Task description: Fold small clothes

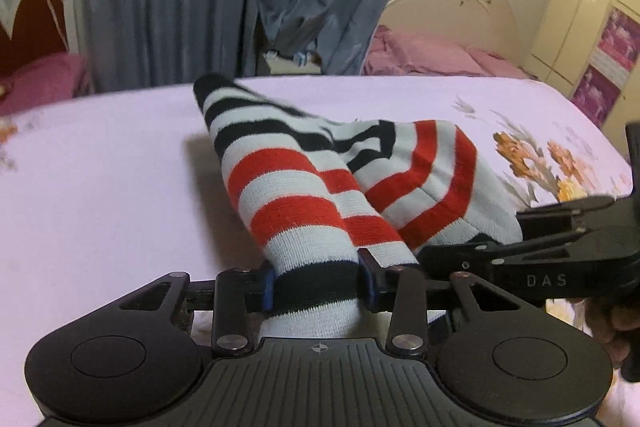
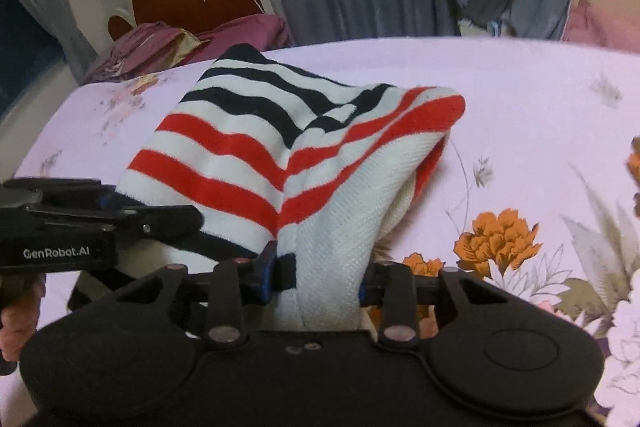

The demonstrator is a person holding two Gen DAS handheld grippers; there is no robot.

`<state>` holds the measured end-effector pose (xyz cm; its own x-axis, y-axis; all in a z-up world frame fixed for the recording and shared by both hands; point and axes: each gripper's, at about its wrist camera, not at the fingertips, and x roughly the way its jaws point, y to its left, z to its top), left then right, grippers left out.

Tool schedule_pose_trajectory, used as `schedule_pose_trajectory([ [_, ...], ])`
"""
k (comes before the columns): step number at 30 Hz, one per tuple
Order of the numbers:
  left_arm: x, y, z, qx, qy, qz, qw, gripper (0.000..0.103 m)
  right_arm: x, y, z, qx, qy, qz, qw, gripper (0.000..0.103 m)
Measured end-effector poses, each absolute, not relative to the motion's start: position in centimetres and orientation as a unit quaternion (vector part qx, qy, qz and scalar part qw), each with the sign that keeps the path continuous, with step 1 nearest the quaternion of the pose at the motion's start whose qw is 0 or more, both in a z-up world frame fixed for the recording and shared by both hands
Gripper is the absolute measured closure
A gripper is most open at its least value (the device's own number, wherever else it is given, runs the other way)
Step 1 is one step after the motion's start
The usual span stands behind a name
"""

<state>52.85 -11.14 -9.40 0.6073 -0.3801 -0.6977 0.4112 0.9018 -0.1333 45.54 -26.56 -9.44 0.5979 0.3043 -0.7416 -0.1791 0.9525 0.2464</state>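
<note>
Tongs, left (image 1: 320,285) and right (image 2: 320,277), each clamp the striped garment (image 1: 304,183) because we raise its edge off the bed (image 1: 100,187) for folding.

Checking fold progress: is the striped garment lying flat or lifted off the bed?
Lifted at the near edge: the striped garment tents up from the bedsheet, pinched by the left gripper and right gripper.

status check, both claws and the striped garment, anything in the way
Left claw shut on striped garment. Right claw shut on its other edge. Garment lifted off floral bedsheet. Nothing in the way.
</note>
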Motion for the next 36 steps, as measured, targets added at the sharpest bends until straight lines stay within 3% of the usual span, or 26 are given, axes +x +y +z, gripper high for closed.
schedule_pose_trajectory([
  [8,50.6,-1.6,-7.0,0.012,0.368,-0.2,0.908,0.064,44.8,-18.8,-7.3,0.04,0.417,0.155,0.895,0.069],
  [17,49.3,12.3,-8.7,-0.008,0.396,-0.144,0.907,0.064,44.8,-18.4,-7.4,0.029,0.43,0.199,0.88,0.07],
  [19,49.6,14.1,-10.2,-0.019,0.408,-0.129,0.903,0.058,45.2,-16.5,-8.1,0.024,0.438,0.201,0.876,0.07],
  [21,49.6,15.6,-11.9,-0.016,0.413,-0.088,0.906,0.037,45.7,-15.5,-9.2,0.014,0.448,0.189,0.874,0.069],
  [22,49.1,16.3,-12.5,-0.01,0.409,-0.079,0.909,0.037,46.0,-15.3,-9.9,0.009,0.453,0.175,0.874,0.069],
  [25,49.3,17.4,-13.9,-0.058,0.413,-0.111,0.902,0.041,46.6,-15.9,-10.8,0.034,0.462,0.164,0.871,0.068],
  [30,49.9,17.0,-14.4,-0.039,0.406,-0.121,0.905,0.041,46.5,-16.2,-10.9,0.057,0.465,0.151,0.87,0.066],
  [33,48.4,18.1,-12.9,-0.025,0.388,-0.112,0.914,0.041,45.5,-16.9,-10.9,0.073,0.461,0.118,0.876,0.042],
  [35,46.2,18.9,-11.3,-0.024,0.365,-0.124,0.923,0.043,44.9,-18.1,-10.3,0.089,0.455,0.099,0.88,0.038],
  [36,45.3,19.0,-10.7,-0.033,0.356,-0.135,0.924,0.055,44.3,-18.3,-9.7,0.089,0.447,0.089,0.886,0.04],
])
